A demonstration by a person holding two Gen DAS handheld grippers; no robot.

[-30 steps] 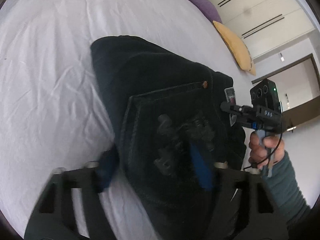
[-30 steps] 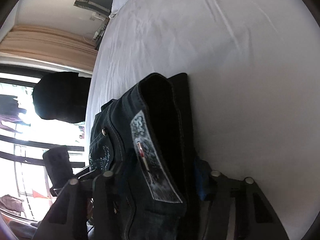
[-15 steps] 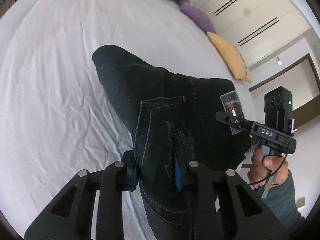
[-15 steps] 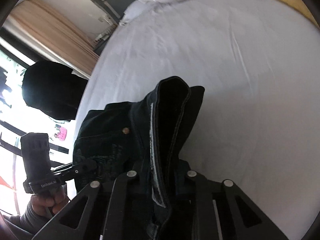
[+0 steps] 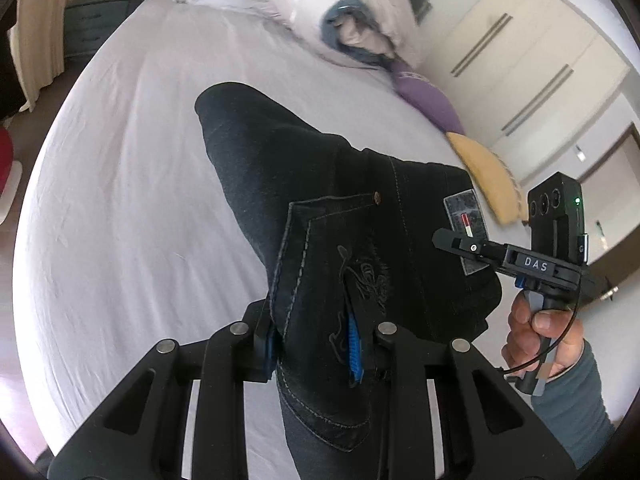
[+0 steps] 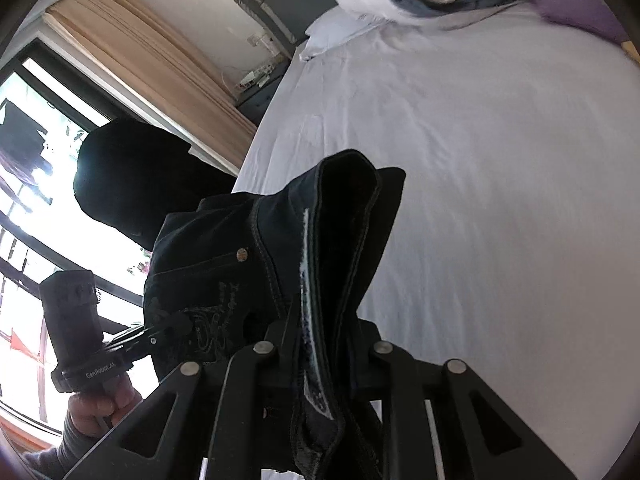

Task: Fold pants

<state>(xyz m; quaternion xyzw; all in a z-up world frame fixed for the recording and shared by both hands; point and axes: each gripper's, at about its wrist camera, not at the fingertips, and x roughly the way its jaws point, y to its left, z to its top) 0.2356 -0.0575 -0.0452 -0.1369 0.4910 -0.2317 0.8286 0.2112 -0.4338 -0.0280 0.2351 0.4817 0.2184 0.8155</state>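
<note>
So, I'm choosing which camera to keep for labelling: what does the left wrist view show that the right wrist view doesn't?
Only the left wrist view shows the wardrobe doors, the yellow pillow, the jeans' waistband patch face-on, and the left claw shut on the pocket edge. Only the right wrist view shows the window, the curtain, and the right claw shut on the waistband. Both share the black jeans, the white bed sheet, the rolled duvet and the purple pillow.
</note>
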